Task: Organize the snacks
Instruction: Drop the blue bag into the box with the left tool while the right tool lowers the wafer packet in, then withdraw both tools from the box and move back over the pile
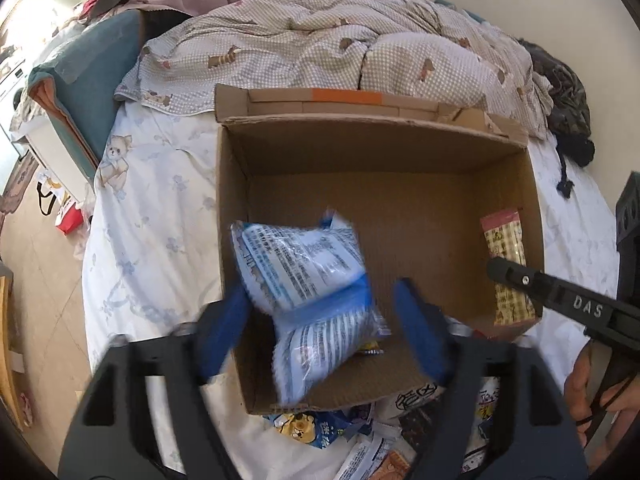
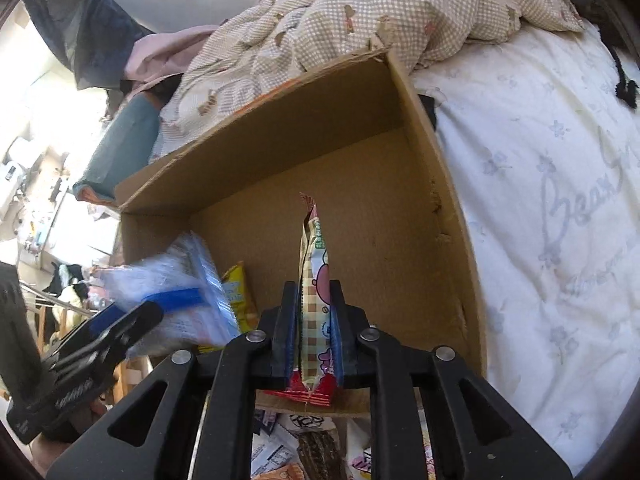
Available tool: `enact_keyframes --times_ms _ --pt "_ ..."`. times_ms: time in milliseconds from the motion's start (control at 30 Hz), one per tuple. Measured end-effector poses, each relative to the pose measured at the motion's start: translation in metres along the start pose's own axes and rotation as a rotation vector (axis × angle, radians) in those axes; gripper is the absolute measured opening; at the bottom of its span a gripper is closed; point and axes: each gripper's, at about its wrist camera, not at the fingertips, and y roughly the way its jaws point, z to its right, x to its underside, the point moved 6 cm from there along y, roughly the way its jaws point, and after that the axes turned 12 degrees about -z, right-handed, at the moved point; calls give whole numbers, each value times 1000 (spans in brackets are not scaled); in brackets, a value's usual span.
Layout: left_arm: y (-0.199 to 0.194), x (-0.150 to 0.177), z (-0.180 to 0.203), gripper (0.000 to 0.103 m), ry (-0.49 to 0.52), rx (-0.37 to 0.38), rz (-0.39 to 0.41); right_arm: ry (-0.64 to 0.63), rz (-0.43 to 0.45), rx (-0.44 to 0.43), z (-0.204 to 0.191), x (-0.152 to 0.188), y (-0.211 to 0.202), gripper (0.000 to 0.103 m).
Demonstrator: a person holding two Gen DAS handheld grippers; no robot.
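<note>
Snacks: two blue-white packets (image 1: 308,300) between open left tongs (image 1: 324,328), one checkered stick (image 2: 316,320) clamped by right tongs (image 2: 314,324).

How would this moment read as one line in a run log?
left claw: open, blue snack bag dropping | right claw: shut on checkered snack stick | cardboard box: nearly empty

A rumpled checked quilt (image 1: 340,48) covers the white-sheeted bed (image 1: 160,200); sunlight floods left.

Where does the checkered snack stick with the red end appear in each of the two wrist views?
Left wrist view: the checkered snack stick is at the right, inside the box, partly behind the right gripper.
Right wrist view: centre, upright, clamped between the fingers.
Shared landmark: the cardboard box.
</note>
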Motion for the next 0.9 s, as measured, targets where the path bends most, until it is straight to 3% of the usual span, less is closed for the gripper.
enact_keyframes --times_ms 67,133,200,900 --pt "-2 1 1 90 9 -27 16 24 -21 -10 4 1 2 29" --pt "-3 2 3 91 18 -35 18 41 -33 -24 6 2 3 56" --pt "-4 2 4 91 15 -28 20 42 -3 -23 6 2 -3 72" --pt "-24 5 6 90 6 -1 68 -7 47 17 -10 8 -39 73"
